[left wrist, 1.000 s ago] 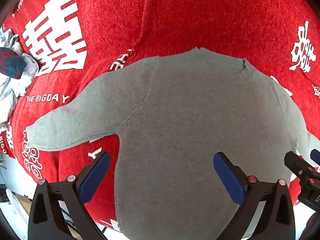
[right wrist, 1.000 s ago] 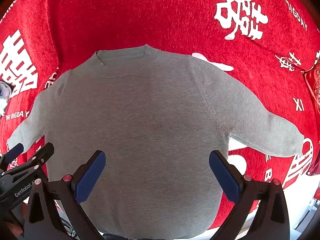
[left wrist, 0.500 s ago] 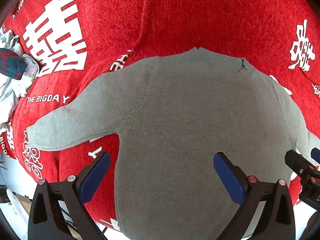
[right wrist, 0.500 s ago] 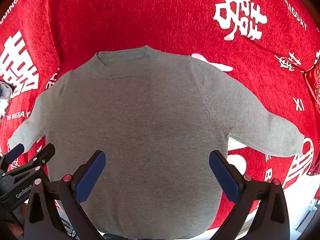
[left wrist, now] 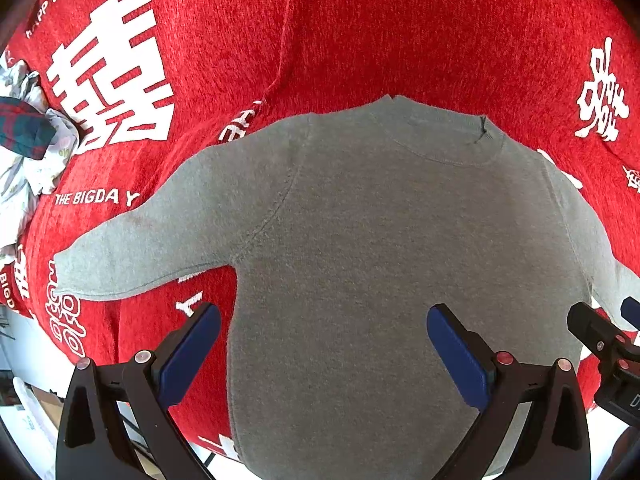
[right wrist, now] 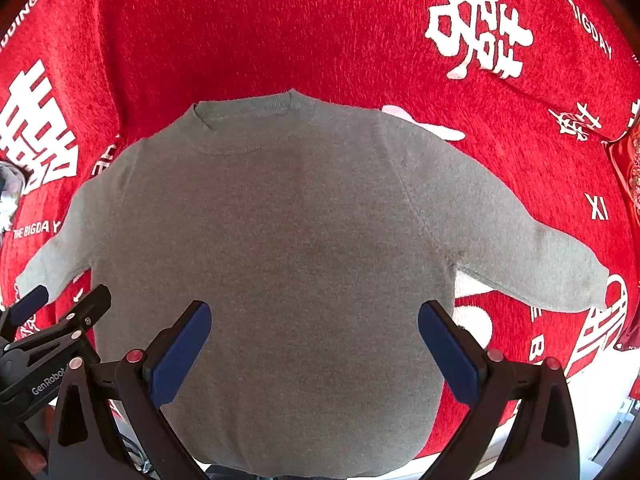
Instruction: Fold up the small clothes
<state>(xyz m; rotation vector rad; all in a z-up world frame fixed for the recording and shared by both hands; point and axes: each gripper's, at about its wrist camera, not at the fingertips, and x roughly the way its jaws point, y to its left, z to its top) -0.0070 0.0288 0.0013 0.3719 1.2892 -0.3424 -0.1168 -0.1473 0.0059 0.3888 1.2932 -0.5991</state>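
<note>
grey sweater flat on the red cloth, both tongs wide apart

a small grey sweater point(left wrist: 380, 248) lies spread flat on a red cloth point(left wrist: 360, 32) printed with white characters and lettering, collar toward the far side, hem toward the cameras, both sleeves stretched out sideways. the left gripper point(left wrist: 324, 344) hangs above the lower left part of the sweater's body, its blue pads point(left wrist: 188, 352) spread wide and grasping nothing. the right gripper point(right wrist: 314, 340) hangs above the lower middle of the sweater point(right wrist: 280, 240), its pads point(right wrist: 448, 352) likewise spread wide with nothing between them. each gripper shows at the edge of the other's view, side by side over the hem. a crumpled pile of other clothes point(left wrist: 28, 148) sits at the far left edge of the cloth. against the pictures from a second ago almost nothing differs: the sweater lies the same way, and both grippers stay released in much the same spots.
</note>
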